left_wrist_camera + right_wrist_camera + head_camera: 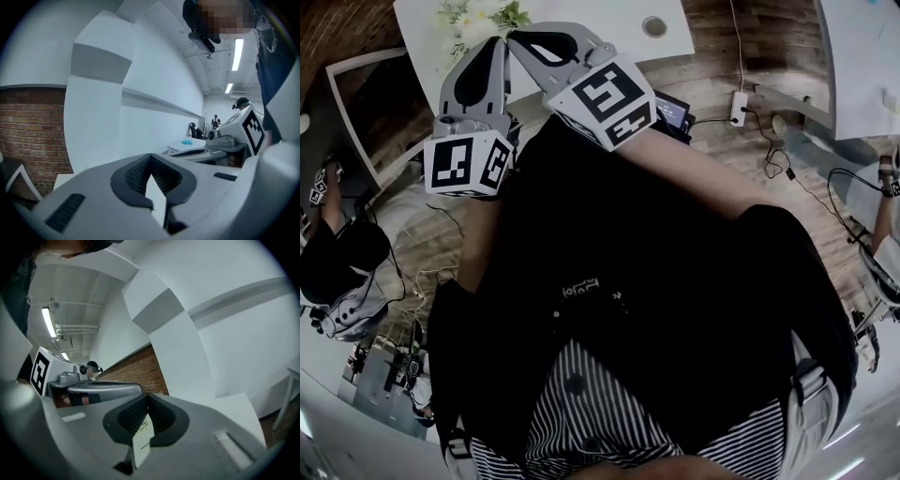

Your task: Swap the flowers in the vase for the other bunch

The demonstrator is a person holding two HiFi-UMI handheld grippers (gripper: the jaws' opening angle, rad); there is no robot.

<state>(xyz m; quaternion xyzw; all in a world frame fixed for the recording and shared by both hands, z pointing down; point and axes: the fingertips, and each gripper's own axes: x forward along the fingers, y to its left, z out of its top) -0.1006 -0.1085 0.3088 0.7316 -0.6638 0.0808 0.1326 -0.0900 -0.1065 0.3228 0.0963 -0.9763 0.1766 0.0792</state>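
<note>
White flowers (478, 19) sit on the counter (600, 23) — left gripper (495, 42) and right gripper (517, 39) poised nearby, fingers (131, 176) together, empty, apparently pre-swap.

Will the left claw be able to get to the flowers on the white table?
Probably yes. The left claw points at the flowers, close by, with nothing between them. It is shut, so it must open first.
</note>
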